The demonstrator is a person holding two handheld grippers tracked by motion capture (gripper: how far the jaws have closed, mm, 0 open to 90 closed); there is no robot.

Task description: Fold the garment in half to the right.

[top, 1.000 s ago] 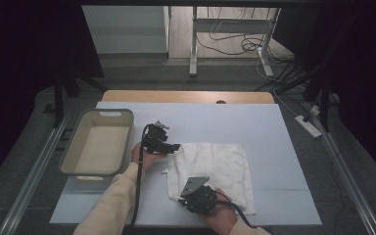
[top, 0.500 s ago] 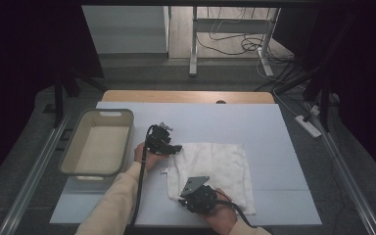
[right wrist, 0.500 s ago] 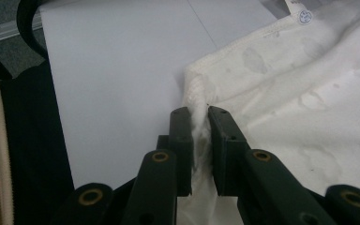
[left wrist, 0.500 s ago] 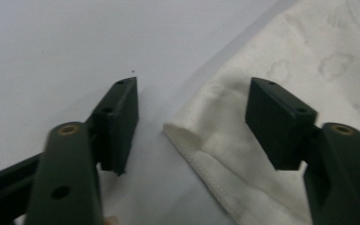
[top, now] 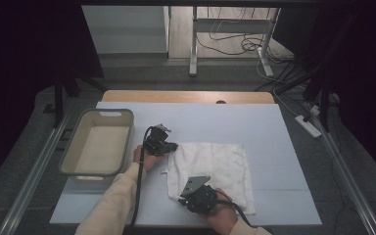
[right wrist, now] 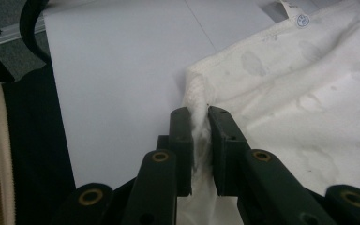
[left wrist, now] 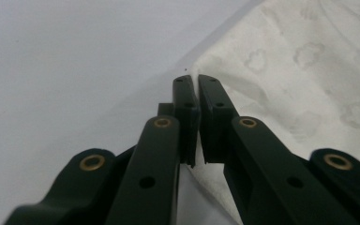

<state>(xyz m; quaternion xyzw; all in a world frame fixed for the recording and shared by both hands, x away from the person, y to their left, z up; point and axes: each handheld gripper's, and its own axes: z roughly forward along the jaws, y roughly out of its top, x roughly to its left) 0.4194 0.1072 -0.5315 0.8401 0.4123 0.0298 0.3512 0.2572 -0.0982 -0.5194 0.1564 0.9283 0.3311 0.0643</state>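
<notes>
With both tongs, L gripper (left wrist: 196, 86) and R gripper (right wrist: 199, 117), pinched on the towel (top: 210, 164) at its 10 and 7 o'clock corners, I'd lift evenly w/ the edge taut.

White towel on pale blue table

Towel (top: 213, 166): white, faint embossed flower motifs, small white tag with blue print. Table (top: 254, 122): pale blue top, wooden far edge. Bin (top: 73, 152): beige. Grippers (left wrist: 193, 93) (right wrist: 198, 119): black, brass rivets. Sleeve (top: 112, 205): cream.

Left gripper (left wrist: 194, 101) jaws just closed; right gripper (right wrist: 199, 129) jaws clamped.
</notes>
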